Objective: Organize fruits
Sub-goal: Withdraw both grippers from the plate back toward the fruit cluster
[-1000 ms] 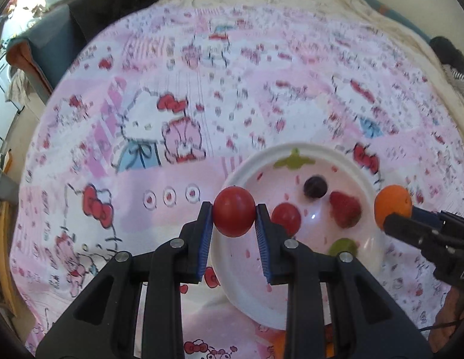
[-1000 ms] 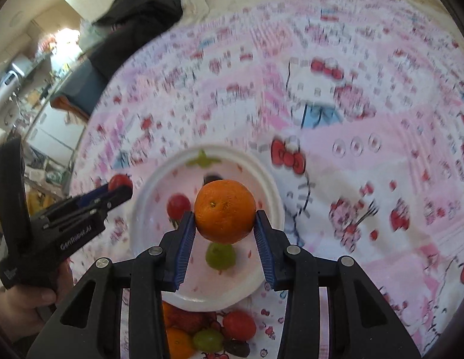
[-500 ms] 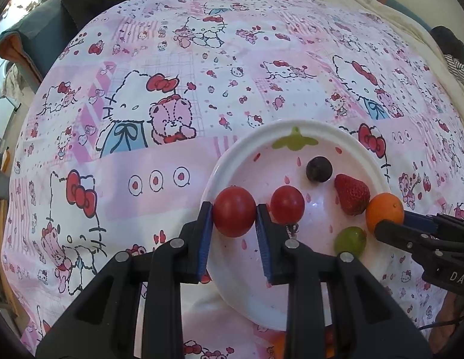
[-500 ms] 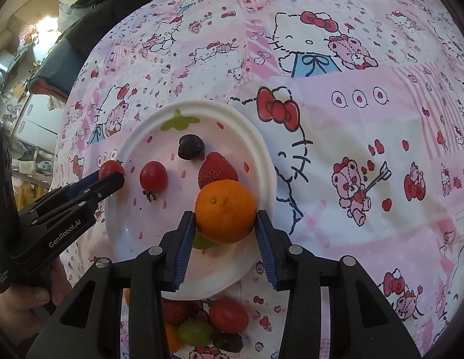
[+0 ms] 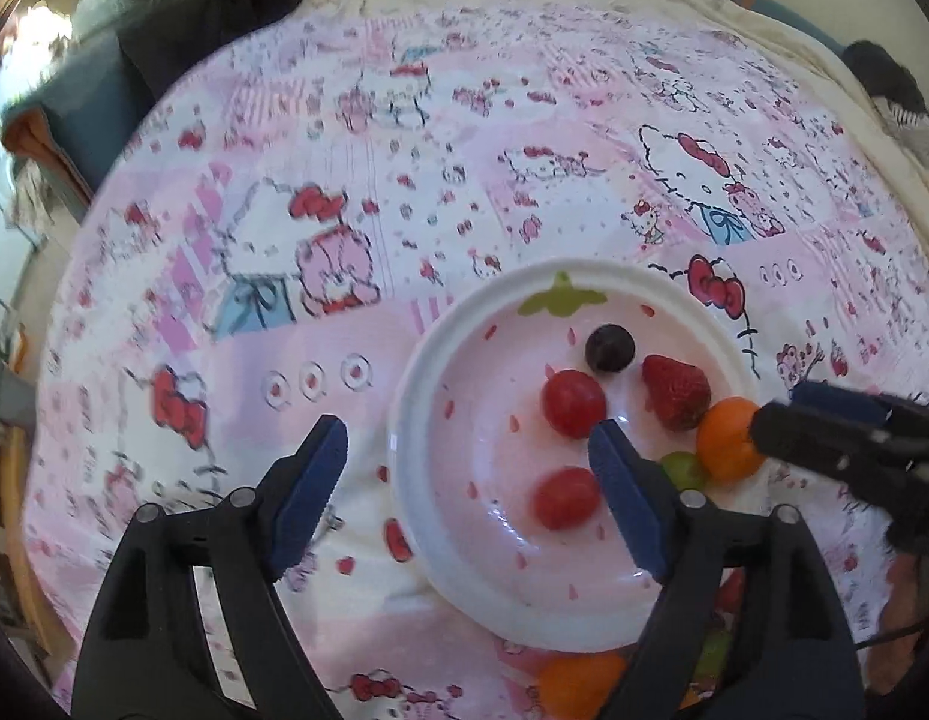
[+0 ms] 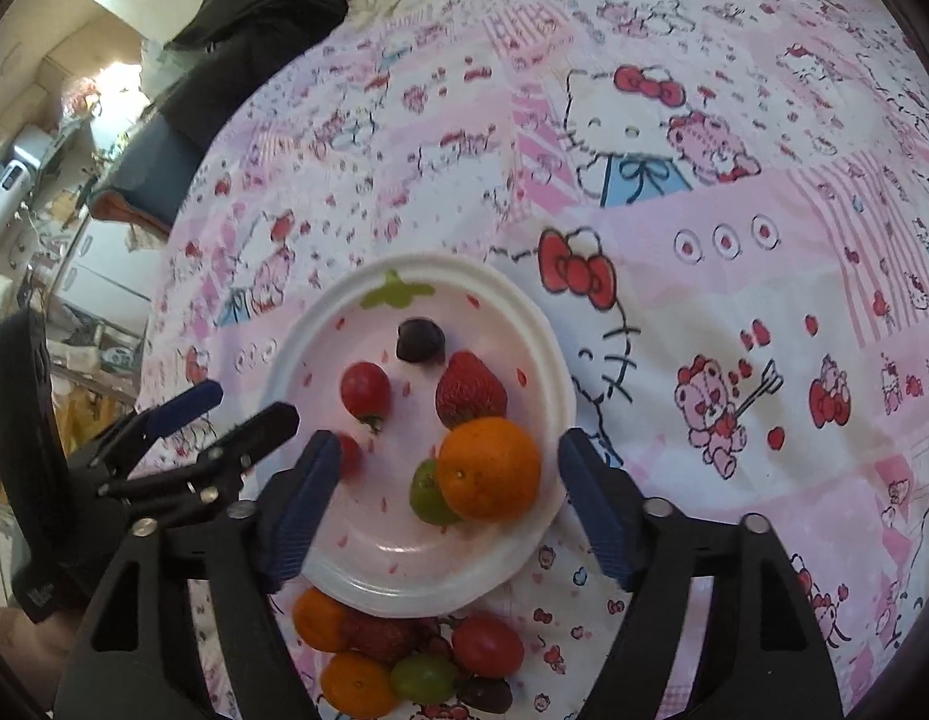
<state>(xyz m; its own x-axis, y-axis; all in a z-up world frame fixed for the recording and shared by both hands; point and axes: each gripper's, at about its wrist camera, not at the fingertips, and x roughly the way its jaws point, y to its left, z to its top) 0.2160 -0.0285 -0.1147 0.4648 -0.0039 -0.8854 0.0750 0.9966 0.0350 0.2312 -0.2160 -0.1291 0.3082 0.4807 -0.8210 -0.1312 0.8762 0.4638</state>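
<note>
The plate (image 6: 542, 354) is sitting on the pink printed cloth (image 6: 734, 300), and the fruits are collecting inside it. An orange (image 6: 489, 469) is lying in the near right part of the plate, touching a green grape (image 6: 425, 495) at its left. A strawberry (image 6: 469, 387) is just beyond the orange, a dark grape (image 6: 420, 341) is at the far side, and two tomatoes are lying in the left half — one (image 5: 573, 403) near the middle, one (image 5: 565, 497) closer to the near rim.

The step in hand looks like the release of two fruits at once. The right gripper (image 6: 443, 498) is hanging over the orange with its jaws opening; the orange is between them, but the pads are not touching it. The left gripper (image 5: 467, 495) is also opening, its fingers spread across the left rim of the plate, and the near tomato is lying free just inside its right finger.

Below the near rim of the plate, a small pile (image 6: 404, 666) of fruits is waiting on the cloth: oranges, a tomato, grapes, a strawberry. So the task seems only partly done. The next move probably calls for lifting both grippers clear without knocking the round fruits — they can roll easily — and then reaching to the pile for the next pieces.
</note>
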